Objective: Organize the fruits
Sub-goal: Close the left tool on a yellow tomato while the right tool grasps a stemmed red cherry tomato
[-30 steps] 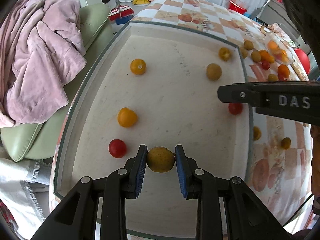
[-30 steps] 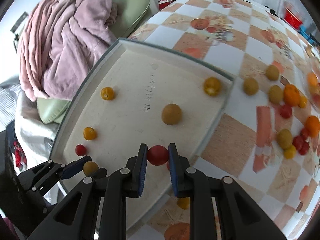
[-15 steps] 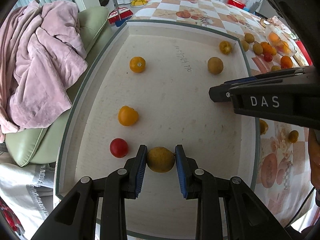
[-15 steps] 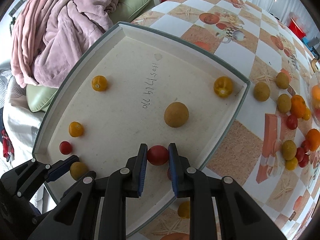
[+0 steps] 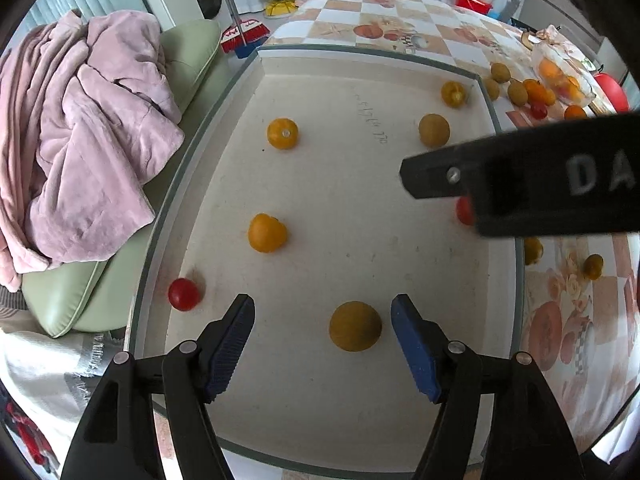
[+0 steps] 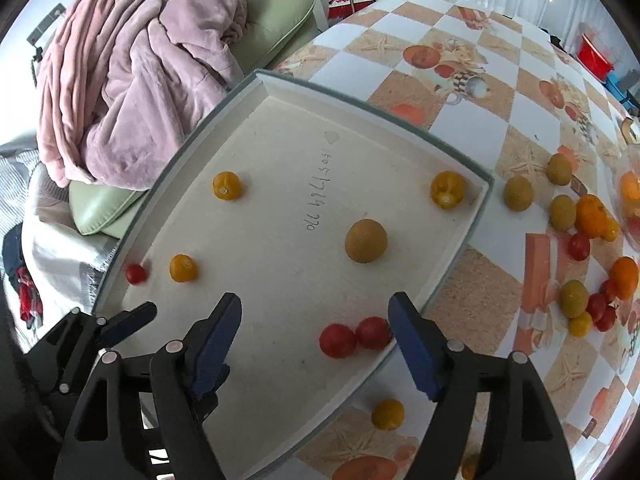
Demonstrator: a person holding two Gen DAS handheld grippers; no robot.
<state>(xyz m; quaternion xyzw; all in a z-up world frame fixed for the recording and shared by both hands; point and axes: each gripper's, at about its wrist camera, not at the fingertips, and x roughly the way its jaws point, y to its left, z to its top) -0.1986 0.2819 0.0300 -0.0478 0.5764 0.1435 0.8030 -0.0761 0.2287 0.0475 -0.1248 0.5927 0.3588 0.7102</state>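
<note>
A shallow white tray (image 5: 240,80) (image 6: 360,108) lies on the table. My left gripper (image 5: 323,344) is open, and a yellow-brown round fruit (image 5: 355,331) rests on the tray floor between its jaws. My right gripper (image 6: 315,340) is open over two red tomatoes (image 6: 338,341) lying side by side near the tray's right rim. Also in the tray are orange fruits (image 5: 282,133) (image 5: 267,233), a red tomato (image 5: 183,294) at the left wall, a brown fruit (image 6: 365,240) and a yellow fruit (image 6: 447,189) in the far corner.
Several loose green, orange and red fruits (image 6: 576,216) lie on the checkered tablecloth right of the tray. A yellow fruit (image 6: 387,414) lies just outside the tray's near rim. A pink blanket (image 5: 80,140) on a green cushion is at the left.
Both grippers have opened. The left has let go of the yellow-brown fruit and the right has let go of the red tomato; both fruits now lie on the tray floor.
</note>
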